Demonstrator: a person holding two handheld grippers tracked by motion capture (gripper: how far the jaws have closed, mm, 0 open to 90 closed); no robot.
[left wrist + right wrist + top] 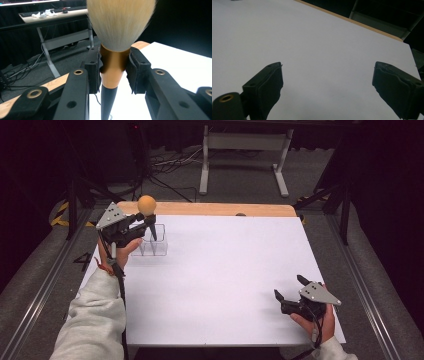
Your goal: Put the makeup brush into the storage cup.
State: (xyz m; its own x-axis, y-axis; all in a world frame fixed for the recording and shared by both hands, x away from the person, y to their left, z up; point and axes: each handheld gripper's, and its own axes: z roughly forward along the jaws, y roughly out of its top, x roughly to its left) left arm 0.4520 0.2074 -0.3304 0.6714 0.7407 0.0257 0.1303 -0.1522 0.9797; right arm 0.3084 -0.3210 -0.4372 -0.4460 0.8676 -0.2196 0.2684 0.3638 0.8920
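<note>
1. My left gripper point(146, 222) is raised at the far left, its 2 jaws clamped tight.
2. My right gripper point(289, 287) sits low at the near right, its 2 jaws wide apart.
3. My sleeved left forearm point(95, 315) stretches forward.

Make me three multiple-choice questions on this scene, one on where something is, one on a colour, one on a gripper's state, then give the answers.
1. Where is the clear holder?
A. far left of the table
B. near right corner
C. on the floor

2. What colour is the brush's ferrule?
A. green
B. copper
C. blue

3. How is the right gripper?
A. shut on the brush
B. shut on a cup
C. open

Answers: 1 A, the high view shows it beside the left gripper. 2 B, the left gripper view shows copper between the pads. 3 C, its jaws stand wide apart over bare table.
</note>
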